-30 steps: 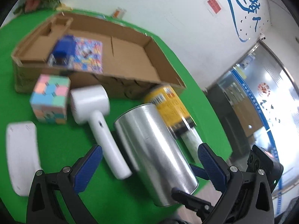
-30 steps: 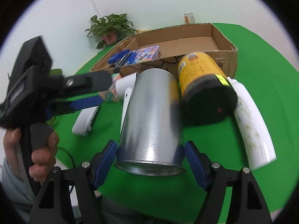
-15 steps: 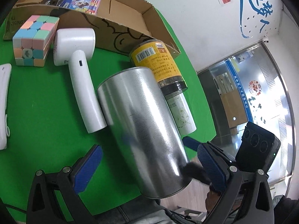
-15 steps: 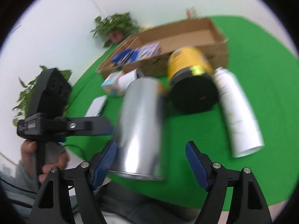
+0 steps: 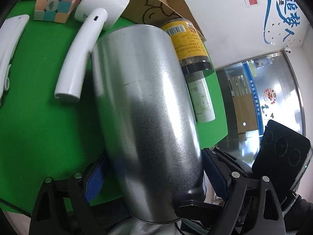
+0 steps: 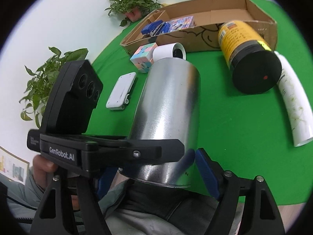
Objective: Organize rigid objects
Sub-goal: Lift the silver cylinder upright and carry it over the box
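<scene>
A large silver metal can (image 5: 148, 105) fills the left wrist view, lifted and tilted over the green table. My left gripper (image 5: 154, 178) is shut on its lower part, one blue pad on each side. In the right wrist view the silver can (image 6: 168, 113) stands between my right gripper's (image 6: 156, 168) blue pads, which press its bottom end. The left gripper's black body (image 6: 109, 152) crosses in front of it. A cardboard box (image 6: 211, 19) lies at the back of the table.
On the green table lie a yellow jar with a black lid (image 6: 248, 58), a white bottle (image 6: 293, 101), a white hair dryer (image 5: 82, 49), a pastel cube (image 5: 56, 2) and a white flat device (image 6: 121, 92). The box holds a blue stapler (image 6: 154, 28) and a colourful pack (image 6: 180, 23).
Both grippers have closed on the silver can from opposite sides. The can has come up off the table and nearer to both cameras.
</scene>
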Demonstrator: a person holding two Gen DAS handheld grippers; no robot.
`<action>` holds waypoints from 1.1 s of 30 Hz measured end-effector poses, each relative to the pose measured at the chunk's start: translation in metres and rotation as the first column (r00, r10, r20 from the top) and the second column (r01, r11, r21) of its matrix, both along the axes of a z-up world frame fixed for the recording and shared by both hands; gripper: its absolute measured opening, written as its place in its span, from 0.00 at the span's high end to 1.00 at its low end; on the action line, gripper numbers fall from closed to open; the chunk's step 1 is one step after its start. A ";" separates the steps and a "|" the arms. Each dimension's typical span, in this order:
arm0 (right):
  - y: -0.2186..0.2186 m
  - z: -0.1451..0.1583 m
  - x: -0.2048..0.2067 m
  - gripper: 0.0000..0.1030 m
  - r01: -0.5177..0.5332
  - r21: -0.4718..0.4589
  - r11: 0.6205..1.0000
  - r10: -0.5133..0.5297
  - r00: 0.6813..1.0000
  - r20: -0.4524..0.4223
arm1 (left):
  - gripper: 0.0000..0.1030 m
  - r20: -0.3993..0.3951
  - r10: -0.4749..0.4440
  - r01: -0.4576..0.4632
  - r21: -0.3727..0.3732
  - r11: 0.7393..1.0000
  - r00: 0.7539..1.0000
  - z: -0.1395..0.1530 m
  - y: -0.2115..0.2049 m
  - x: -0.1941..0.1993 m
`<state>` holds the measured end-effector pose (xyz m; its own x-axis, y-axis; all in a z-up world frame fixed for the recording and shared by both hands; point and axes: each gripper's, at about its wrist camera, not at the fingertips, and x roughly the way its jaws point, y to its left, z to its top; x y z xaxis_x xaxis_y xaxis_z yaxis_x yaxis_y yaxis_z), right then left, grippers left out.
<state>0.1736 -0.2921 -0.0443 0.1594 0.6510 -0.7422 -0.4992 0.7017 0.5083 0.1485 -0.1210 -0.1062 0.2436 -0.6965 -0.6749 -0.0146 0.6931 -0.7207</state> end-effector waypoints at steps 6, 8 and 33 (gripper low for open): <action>0.003 -0.010 0.005 0.20 0.012 0.043 0.999 -0.010 0.998 -0.060 | 0.16 0.015 0.019 -0.020 0.009 1.000 1.000 0.000 -0.001 0.002; 0.005 -0.010 0.004 0.19 0.014 0.038 0.999 -0.012 0.999 -0.053 | 0.16 0.026 0.017 -0.018 0.020 1.000 1.000 0.000 0.002 0.001; 0.020 0.073 0.019 0.16 0.077 0.002 0.997 -0.075 0.962 0.263 | 0.16 0.343 -0.055 0.006 0.143 0.990 0.938 0.132 -0.005 0.018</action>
<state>0.1931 -0.2721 0.0287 0.3980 0.6232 -0.6732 -0.5595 0.7465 0.3602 0.1664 -0.1262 0.0254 0.4590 -0.6140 -0.6422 0.2410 0.7818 -0.5751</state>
